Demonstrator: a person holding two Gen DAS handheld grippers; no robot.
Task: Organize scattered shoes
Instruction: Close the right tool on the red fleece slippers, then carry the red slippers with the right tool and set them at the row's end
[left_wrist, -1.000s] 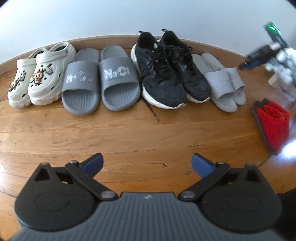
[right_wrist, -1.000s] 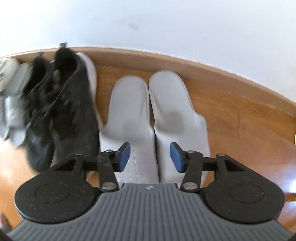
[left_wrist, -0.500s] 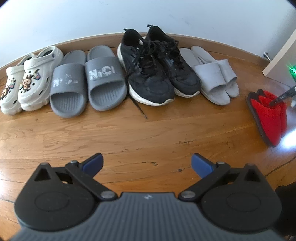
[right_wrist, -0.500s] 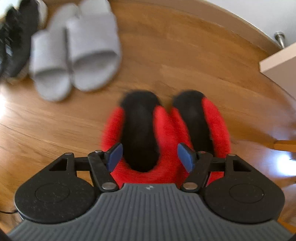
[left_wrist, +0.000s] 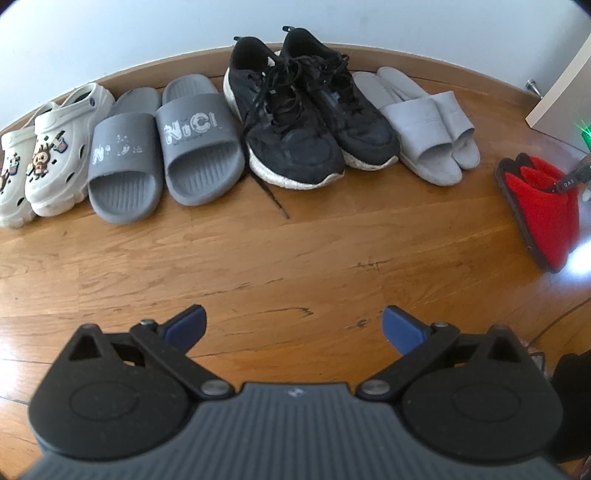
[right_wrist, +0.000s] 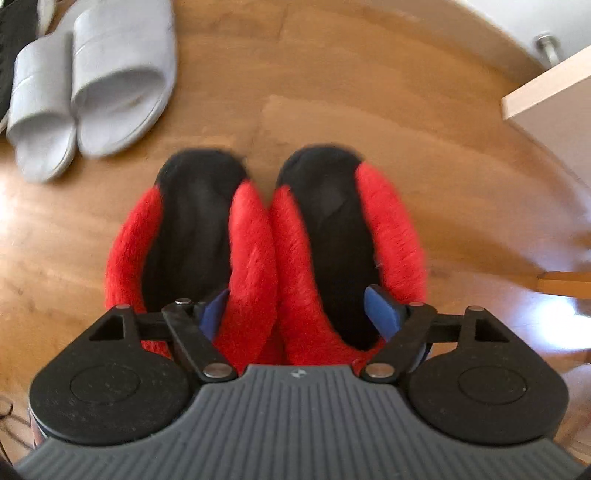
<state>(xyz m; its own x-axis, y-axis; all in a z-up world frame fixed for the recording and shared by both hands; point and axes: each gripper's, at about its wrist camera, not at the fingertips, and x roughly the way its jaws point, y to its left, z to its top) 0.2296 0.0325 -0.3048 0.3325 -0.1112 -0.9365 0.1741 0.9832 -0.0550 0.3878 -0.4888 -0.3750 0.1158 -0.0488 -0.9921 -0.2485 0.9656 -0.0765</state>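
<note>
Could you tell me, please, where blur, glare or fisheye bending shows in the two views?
Left wrist view: sharp; the baseboard bows into an arc, and white glare burns out the floor beside the red slippers. Right wrist view: motion blur softens the grey slippers and the red pair's edges; a bright patch washes out the floor at right, while the right tongs stay crisp.

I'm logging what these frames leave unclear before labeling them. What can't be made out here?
- Red slippers: in the right wrist view the right gripper hides their near ends; whether its jaws touch them is unclear.
- Red slippers, left wrist view: partly covered by the other gripper at the frame edge.
- White clogs: the outer one is cut off by the left edge.
- Black sneakers: only a sliver in the right wrist view.
</note>
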